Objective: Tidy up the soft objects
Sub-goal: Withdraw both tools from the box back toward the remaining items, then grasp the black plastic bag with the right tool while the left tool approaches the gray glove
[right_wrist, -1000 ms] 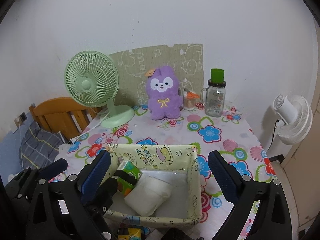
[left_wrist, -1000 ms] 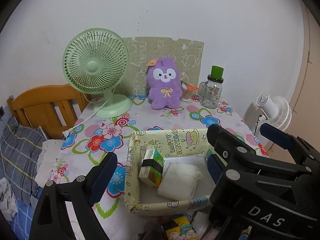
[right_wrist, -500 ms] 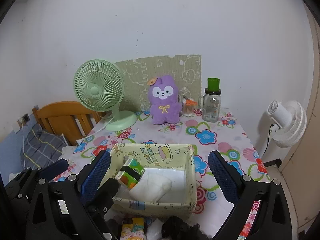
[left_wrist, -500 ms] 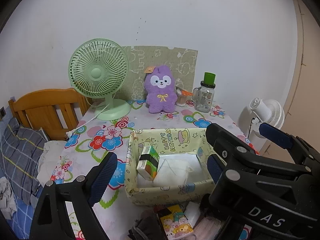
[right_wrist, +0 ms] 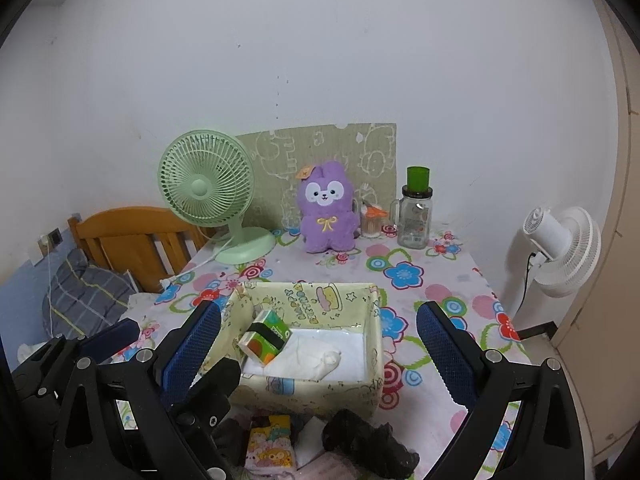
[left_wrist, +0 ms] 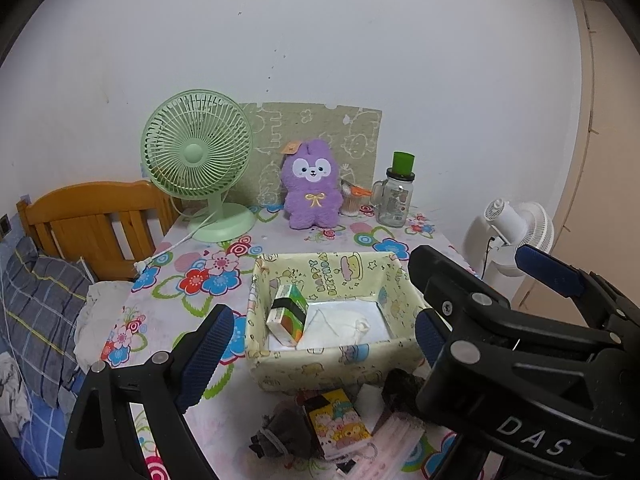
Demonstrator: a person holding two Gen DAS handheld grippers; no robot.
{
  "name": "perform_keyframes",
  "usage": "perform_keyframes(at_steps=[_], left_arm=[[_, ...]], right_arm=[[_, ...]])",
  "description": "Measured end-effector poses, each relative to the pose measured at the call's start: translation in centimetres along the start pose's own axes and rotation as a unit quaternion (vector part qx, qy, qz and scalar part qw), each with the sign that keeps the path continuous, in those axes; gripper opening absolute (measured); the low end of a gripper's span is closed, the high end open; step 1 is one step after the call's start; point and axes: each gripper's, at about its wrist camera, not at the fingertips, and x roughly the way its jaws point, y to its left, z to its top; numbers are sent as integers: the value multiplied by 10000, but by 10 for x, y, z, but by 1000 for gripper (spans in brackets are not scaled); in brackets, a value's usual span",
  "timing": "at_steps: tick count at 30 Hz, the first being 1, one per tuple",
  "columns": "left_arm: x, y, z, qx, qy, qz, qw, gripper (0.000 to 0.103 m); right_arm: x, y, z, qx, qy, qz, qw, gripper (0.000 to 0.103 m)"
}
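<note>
While both tongs hang back over the near edge of the table, this is how things stand:

Left gripper (left_wrist: pixel 320 340): spread wide, nothing between its blue pads; low in the left wrist view, above the near pile.

Right gripper (right_wrist: pixel 316 344): likewise spread and holding nothing; its fingers frame the box from below in the right wrist view.

Box (left_wrist: pixel 332 364): pale yellow cartoon-print fabric box, centre of both frames, open at the top, standing on the flowered tablecloth (left_wrist: pixel 188 292).

Already in the box: a green and orange tissue pack (left_wrist: pixel 287 312) leaning against the left inner wall, and a white soft pouch (left_wrist: pixel 344 322) lying flat beside it, touching it.

Waiting outside: at the bottom centre of the frame, just in front of the box, a yellow cartoon tissue pack (left_wrist: pixel 338 424), a dark grey knotted cloth (left_wrist: pixel 280 434), a black crumpled cloth (right_wrist: pixel 368 438), a pink face mask (left_wrist: pixel 384 452) and a white piece I cannot identify.

Purple plush rabbit (left_wrist: pixel 312 190): upright at the back of the table, upper centre, well apart from the box, between the green fan (left_wrist: pixel 198 152) and the glass jar (left_wrist: pixel 396 194).

Progress, as I judge it: roughly a third done; two items in, several loose, perhaps the plush too.

Likely next: one tong drops to the near pile.
</note>
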Motion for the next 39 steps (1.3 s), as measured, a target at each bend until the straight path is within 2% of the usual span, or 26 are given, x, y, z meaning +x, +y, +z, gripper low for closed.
perform_keyframes(at_steps=[9,22,39], left_arm=[[-19,-5,-11,93,-116,-47,9999,97],[-27,-5,-29,81,-53,-81,9999,103],[-16,-3,-53,112,-6,126,9999,103]], right_arm=[[-23,4,-9,-18,-90,-19,10000,102],[-37,8,-29,-15,-53,31,10000,103],[-21,9,-53,-82,95,134,9998,103]])
